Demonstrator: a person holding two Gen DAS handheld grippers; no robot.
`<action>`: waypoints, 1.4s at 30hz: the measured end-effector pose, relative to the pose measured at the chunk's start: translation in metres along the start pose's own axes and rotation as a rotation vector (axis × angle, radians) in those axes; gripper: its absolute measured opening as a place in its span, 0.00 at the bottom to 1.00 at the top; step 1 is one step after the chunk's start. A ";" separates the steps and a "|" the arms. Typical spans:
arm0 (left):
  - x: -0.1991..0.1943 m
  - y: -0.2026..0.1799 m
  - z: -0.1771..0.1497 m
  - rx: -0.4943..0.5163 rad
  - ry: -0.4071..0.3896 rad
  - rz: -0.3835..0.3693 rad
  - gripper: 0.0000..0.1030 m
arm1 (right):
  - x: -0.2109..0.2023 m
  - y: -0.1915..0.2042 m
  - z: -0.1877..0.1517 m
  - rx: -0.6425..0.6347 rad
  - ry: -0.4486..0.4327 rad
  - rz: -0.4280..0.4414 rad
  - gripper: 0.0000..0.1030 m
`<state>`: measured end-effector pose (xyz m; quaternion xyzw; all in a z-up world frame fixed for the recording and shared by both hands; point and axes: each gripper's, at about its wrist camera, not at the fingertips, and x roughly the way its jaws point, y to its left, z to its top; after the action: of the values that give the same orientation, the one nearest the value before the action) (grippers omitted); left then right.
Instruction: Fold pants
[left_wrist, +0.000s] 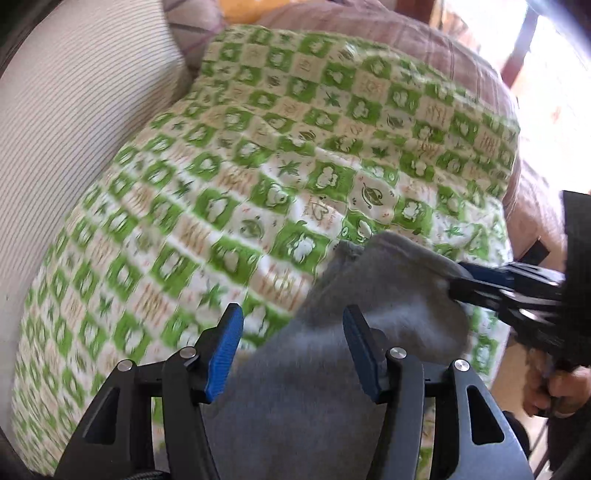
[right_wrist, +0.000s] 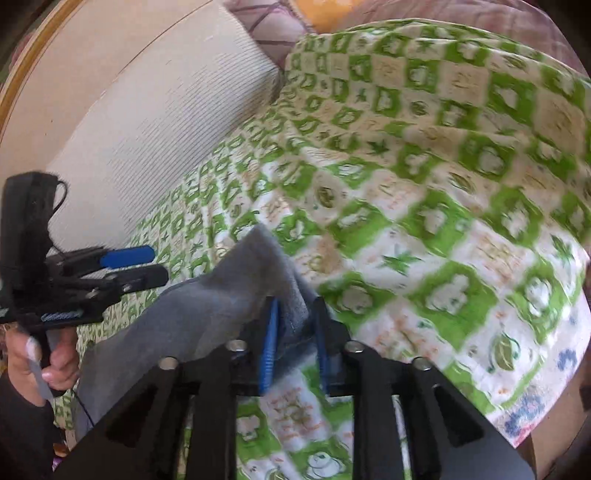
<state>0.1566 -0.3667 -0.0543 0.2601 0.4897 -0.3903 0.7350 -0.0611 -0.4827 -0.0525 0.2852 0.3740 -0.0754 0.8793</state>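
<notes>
Bed (left_wrist: 229, 155) under green-checked sheet (right_wrist: 424, 221), striped pillow (left_wrist: 74, 110) alongside

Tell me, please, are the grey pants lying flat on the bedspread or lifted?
Partly lifted: the right gripper pinches one bunched edge of the grey pants above the green checked bedspread; unfolded.

The soft grey fleece pants (left_wrist: 295, 387) run off the left wrist view's edge at six o'clock, so their full length stays unseen. The green-and-white checked cotton bedcover (right_wrist: 424, 229) smears with motion blur, its small printed motifs unreadable towards three o'clock. The black two-finger right gripper (left_wrist: 456, 278) is cut off at three o'clock, its handle hidden.
</notes>
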 end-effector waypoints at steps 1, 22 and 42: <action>0.006 -0.001 0.003 0.013 0.010 0.005 0.56 | -0.004 -0.002 -0.002 0.006 -0.013 0.010 0.40; 0.065 0.008 0.020 0.098 0.168 -0.179 0.70 | -0.001 -0.033 -0.030 0.262 -0.014 0.227 0.61; 0.077 -0.029 0.064 0.130 0.097 -0.213 0.13 | -0.002 -0.037 0.007 0.193 -0.126 0.235 0.06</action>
<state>0.1820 -0.4563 -0.1009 0.2723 0.5233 -0.4842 0.6462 -0.0708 -0.5173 -0.0636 0.4049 0.2733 -0.0255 0.8722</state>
